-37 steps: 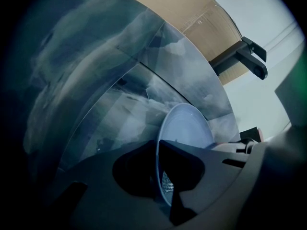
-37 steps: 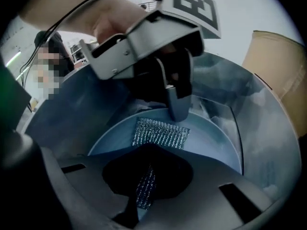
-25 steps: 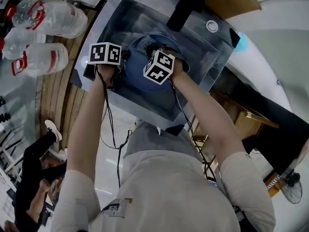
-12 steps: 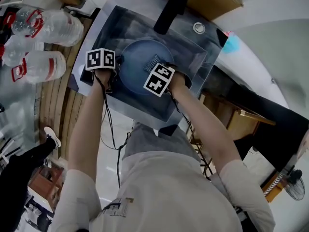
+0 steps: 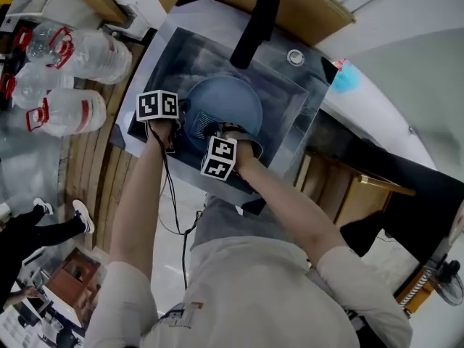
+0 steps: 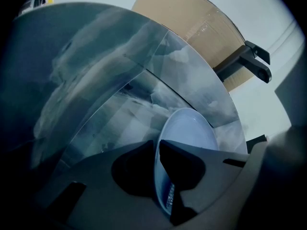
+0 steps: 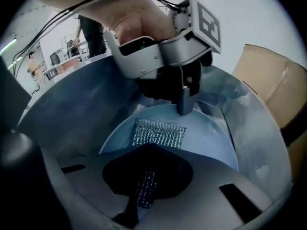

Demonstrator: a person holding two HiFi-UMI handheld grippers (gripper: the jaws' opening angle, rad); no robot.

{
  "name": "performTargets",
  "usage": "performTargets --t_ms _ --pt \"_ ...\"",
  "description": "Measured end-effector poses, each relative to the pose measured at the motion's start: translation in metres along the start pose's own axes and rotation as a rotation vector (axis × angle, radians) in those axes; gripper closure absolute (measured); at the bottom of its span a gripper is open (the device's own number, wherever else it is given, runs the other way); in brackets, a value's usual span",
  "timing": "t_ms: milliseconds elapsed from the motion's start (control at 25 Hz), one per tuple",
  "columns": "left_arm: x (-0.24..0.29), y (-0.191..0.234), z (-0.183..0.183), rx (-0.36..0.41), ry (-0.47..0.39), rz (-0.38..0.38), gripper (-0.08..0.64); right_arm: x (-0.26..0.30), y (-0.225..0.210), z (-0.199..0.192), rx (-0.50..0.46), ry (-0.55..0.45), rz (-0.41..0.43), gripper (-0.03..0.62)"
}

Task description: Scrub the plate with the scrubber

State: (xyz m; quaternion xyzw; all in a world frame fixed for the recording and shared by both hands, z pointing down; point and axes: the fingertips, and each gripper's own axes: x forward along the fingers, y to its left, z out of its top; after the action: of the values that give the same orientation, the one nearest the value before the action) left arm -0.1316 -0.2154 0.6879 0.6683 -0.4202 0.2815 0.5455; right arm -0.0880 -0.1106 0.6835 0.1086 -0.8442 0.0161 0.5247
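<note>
A blue plate [image 5: 230,100] stands tilted in the steel sink [image 5: 293,118]. My left gripper [image 5: 176,118] is shut on the plate's left rim; in the left gripper view the rim [image 6: 158,176] runs edge-on between the two jaws of that gripper [image 6: 157,145]. My right gripper [image 5: 215,133] is at the plate's near edge, shut on a silvery mesh scrubber [image 7: 159,133]. The scrubber lies flat against the plate's face [image 7: 211,138], ahead of the right gripper [image 7: 149,152]. In the right gripper view the left gripper [image 7: 184,109] bites the plate's far rim.
A black faucet [image 5: 254,31] reaches over the sink's far side, with a round knob [image 5: 295,57] beside it. Large water bottles [image 5: 72,111] stand at the left. A cardboard box [image 5: 304,2] sits behind the sink. A person [image 5: 29,227] stands at the lower left.
My right gripper has drawn the scrubber from the plate's middle toward its near edge. The left gripper has kept its hold on the rim.
</note>
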Motion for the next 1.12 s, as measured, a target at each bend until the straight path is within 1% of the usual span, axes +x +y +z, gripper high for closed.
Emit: performTargets --t_ms 40,80,160,240,320,400,520,640,760,840,920,1000,1120 --pt "-0.001 0.000 0.000 -0.004 -0.009 0.009 0.508 0.001 -0.008 0.002 0.038 -0.025 -0.019 0.558" --pt "-0.004 -0.001 0.000 -0.011 -0.018 0.016 0.506 0.000 -0.016 0.004 0.100 -0.049 -0.037 0.558" --pt "-0.011 -0.004 0.001 -0.014 -0.035 0.020 0.494 -0.002 -0.036 0.003 0.250 -0.085 -0.078 0.558" --pt "-0.019 -0.010 0.003 0.015 -0.041 0.016 0.400 -0.007 -0.060 -0.004 0.367 -0.102 -0.139 0.558" --pt "-0.030 -0.017 0.005 0.059 -0.048 0.014 0.396 -0.017 -0.080 -0.011 0.426 -0.113 -0.195 0.558" --pt "-0.045 -0.024 0.008 0.085 -0.068 0.009 0.396 -0.032 -0.094 -0.013 0.460 -0.133 -0.229 0.558" --pt "-0.069 -0.037 0.015 0.087 -0.124 -0.017 0.396 -0.059 -0.113 -0.007 0.519 -0.186 -0.261 0.558" --pt "-0.098 -0.047 0.022 0.109 -0.176 -0.031 0.407 -0.089 -0.124 0.010 0.597 -0.264 -0.273 0.558" --pt "-0.129 -0.054 0.033 0.141 -0.244 -0.012 0.414 -0.123 -0.126 0.031 0.620 -0.331 -0.274 0.558" --pt "-0.149 -0.058 0.042 0.161 -0.301 0.008 0.421 -0.144 -0.125 0.044 0.601 -0.369 -0.281 0.558" --pt "-0.170 -0.065 0.050 0.181 -0.359 0.016 0.442 -0.165 -0.124 0.055 0.588 -0.412 -0.302 0.558" --pt "-0.189 -0.077 0.056 0.199 -0.410 0.006 0.454 -0.188 -0.124 0.063 0.592 -0.464 -0.325 0.558" --pt "-0.216 -0.099 0.059 0.236 -0.469 -0.039 0.460 -0.227 -0.120 0.080 0.599 -0.545 -0.339 0.558"
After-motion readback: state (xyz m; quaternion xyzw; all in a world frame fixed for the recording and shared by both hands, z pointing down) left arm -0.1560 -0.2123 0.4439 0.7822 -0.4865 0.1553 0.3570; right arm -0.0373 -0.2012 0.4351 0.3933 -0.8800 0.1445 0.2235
